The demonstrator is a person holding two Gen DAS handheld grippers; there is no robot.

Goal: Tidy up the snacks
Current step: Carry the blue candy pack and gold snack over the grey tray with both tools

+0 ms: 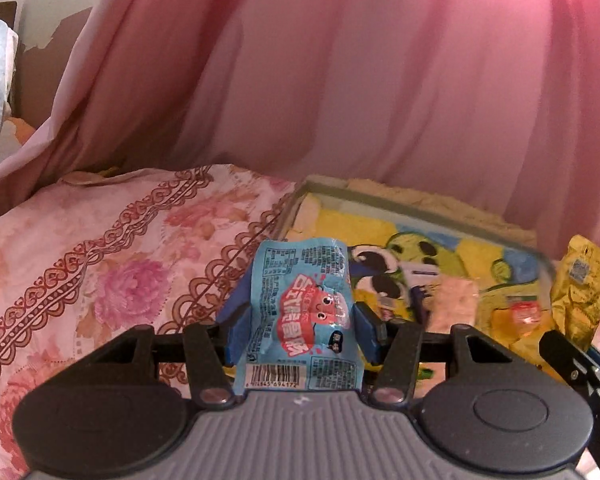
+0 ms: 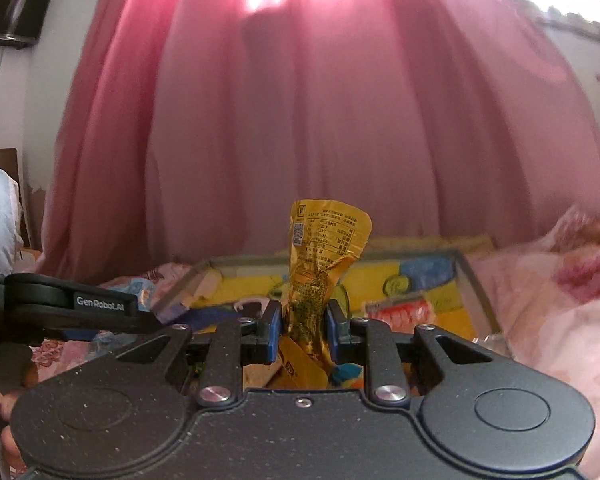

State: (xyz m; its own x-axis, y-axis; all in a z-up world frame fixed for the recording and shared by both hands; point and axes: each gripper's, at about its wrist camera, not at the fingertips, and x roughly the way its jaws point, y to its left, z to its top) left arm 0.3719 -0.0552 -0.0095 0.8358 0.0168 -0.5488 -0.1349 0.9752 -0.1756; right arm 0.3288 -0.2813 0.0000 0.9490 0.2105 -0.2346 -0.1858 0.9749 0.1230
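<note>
Bedspread [image 1: 100,264]; two tools, two packets gripped.

"GenRobot.AI" is printed on the left hand-held gripper's black arm [image 2: 72,304]; the blue snack packet [image 1: 300,316] carries a barcode, digits blurred.

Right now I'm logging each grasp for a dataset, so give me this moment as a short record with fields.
left tool: shut on blue snack packet, held upright
right tool: shut on yellow snack packet, crumpled at the grip
container: clear-walled tray with cartoon lining, other snacks inside
surface: floral bedspread
background: pink curtain
</note>
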